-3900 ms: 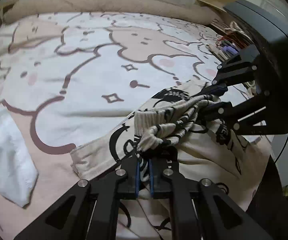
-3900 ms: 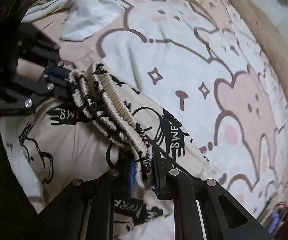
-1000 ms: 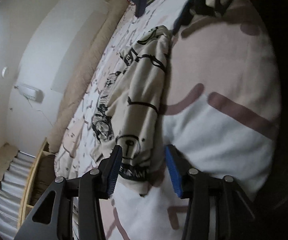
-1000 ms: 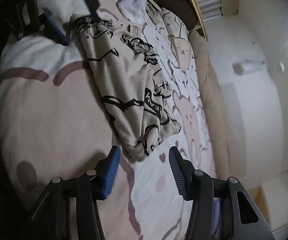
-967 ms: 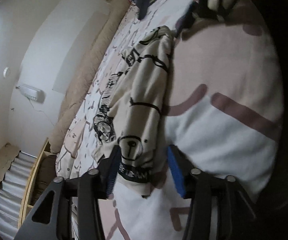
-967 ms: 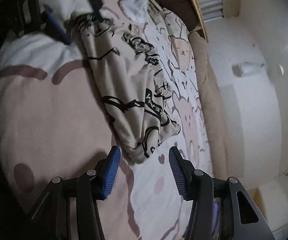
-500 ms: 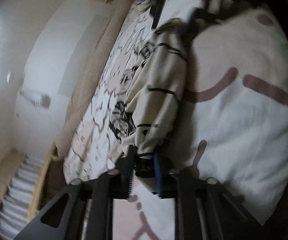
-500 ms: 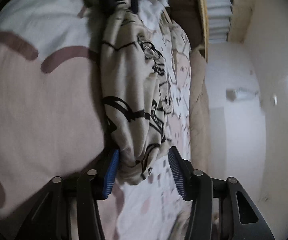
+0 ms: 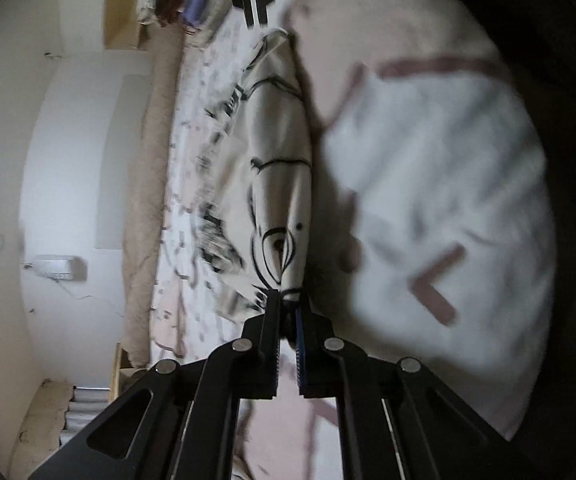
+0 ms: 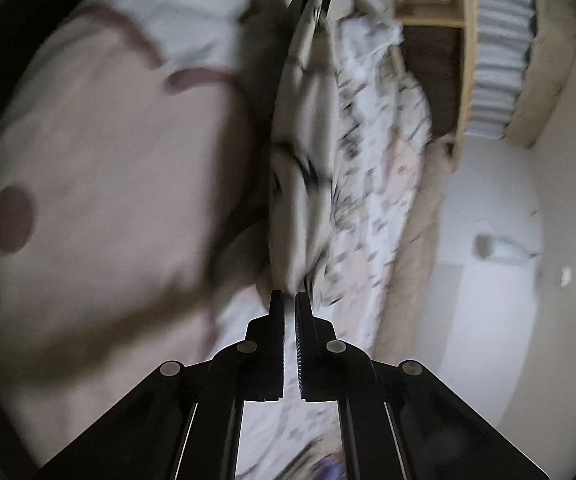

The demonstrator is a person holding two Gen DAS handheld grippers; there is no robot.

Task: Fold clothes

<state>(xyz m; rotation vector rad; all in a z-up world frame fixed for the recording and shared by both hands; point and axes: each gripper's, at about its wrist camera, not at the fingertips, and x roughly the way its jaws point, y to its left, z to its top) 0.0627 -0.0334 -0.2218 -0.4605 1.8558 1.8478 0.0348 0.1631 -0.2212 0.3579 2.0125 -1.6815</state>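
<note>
My jaws are pinched shut: my left gripper [image 9: 288,300] and right gripper [image 10: 289,296] each clamp one end of the cream printed garment [image 9: 280,168]. It stretches lengthwise between them, over the bedspread [image 9: 427,184], neither hand nearer.

Dim, motion-blurred fisheye views, dark vignetted edges, pale wall glare

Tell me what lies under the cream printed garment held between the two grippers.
Under the cream printed garment lies the pink-and-white cartoon bedspread. The left gripper and right gripper pinch its two ends. The stretch of bedspread directly beneath the cloth is covered.
</note>
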